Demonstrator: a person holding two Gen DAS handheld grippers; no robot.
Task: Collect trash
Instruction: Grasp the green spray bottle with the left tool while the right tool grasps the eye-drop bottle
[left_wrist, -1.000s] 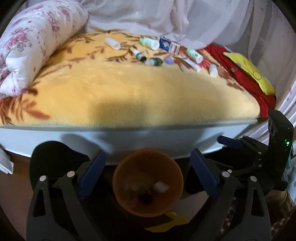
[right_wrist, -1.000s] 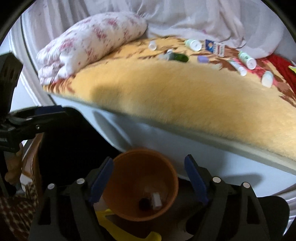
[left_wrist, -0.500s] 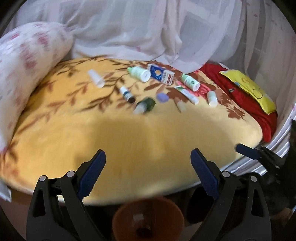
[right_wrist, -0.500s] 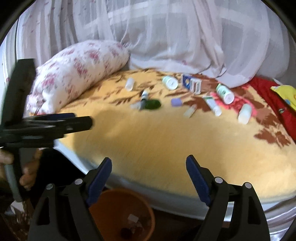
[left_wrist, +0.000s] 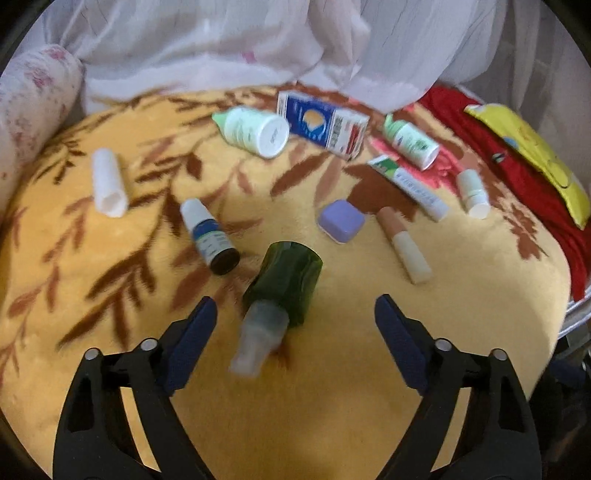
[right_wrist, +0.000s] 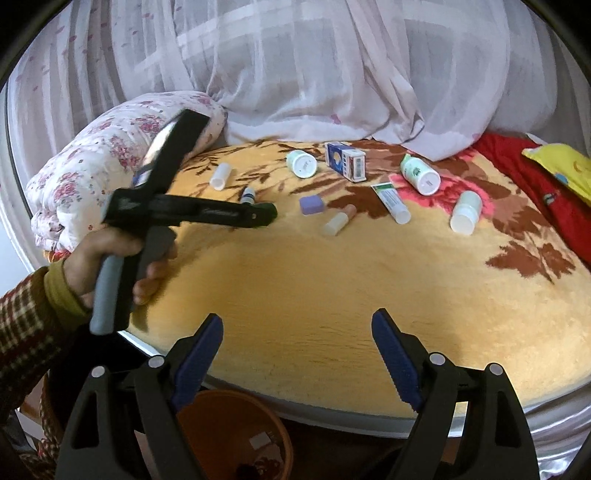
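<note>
We hold the left gripper (left_wrist: 295, 310) low over the yellow plush blanket with brown leaf print (left_wrist: 461, 314), reaching in from the blanket's near edge; its blue-padded fingers (left_wrist: 192, 339) are spread wide and pinch nothing. In the right wrist view our left hand (right_wrist: 118, 258), in a checked sleeve, grips the grey handle, and the black tool stretches level toward the middle of the blanket. The right gripper (right_wrist: 297, 336) hangs back above the near edge, its fingers also spread and holding nothing, with the round orange plastic bin (right_wrist: 229, 435) below it on the floor.

Between the left fingers lies the dark green translucent bottle with a clear cap (left_wrist: 284, 291). It rests on its side, blurred, touching neither pad as far as we can tell. Its long axis runs from near to far, tilted a little to the right; the clear cap points back at us and the flat base points toward the far edge.

Beyond it lie a small blue-labelled dropper bottle (left_wrist: 210, 236), a lilac square case (left_wrist: 341, 220), a white tube (left_wrist: 109, 182), a white bottle with a green label (left_wrist: 255, 129) and a blue and white carton (left_wrist: 325, 123).
</note>
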